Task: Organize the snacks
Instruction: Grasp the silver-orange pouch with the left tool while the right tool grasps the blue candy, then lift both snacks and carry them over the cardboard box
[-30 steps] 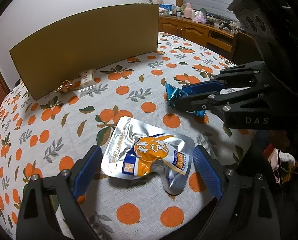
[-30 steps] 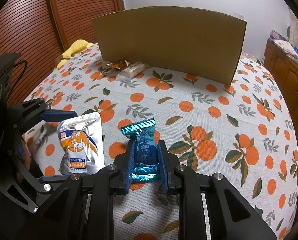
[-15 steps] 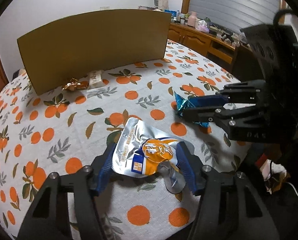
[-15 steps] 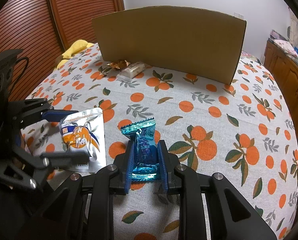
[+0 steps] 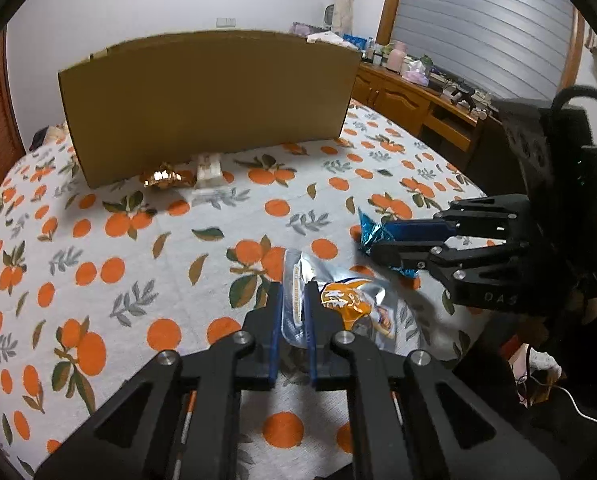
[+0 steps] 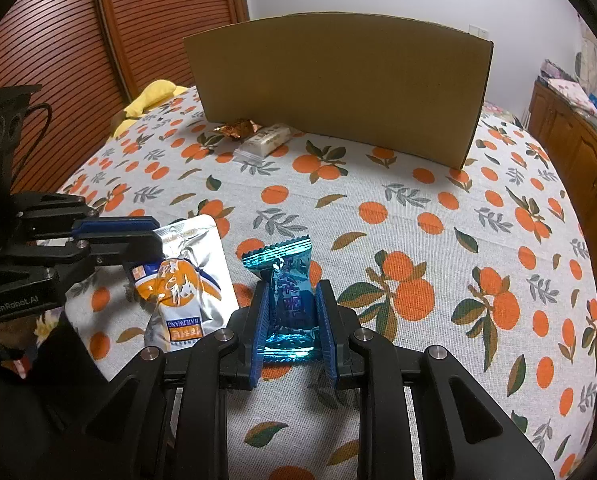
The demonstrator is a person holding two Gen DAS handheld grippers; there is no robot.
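With the left gripper (image 5: 292, 312) just clamped on the silver pouch (image 5: 354, 312) edge and the right gripper (image 6: 290, 320) gripping the blue candy (image 6: 284, 280), we lift slowly, keeping both clear of each other

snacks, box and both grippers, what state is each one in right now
left gripper: jaws just closed, shut on silver pouch
silver pouch: pinched at its edge
right gripper: shut on blue candy
blue candy: held, sealed
cardboard box: upright on tablecloth
gold candy: lying by box
white bar: lying by box
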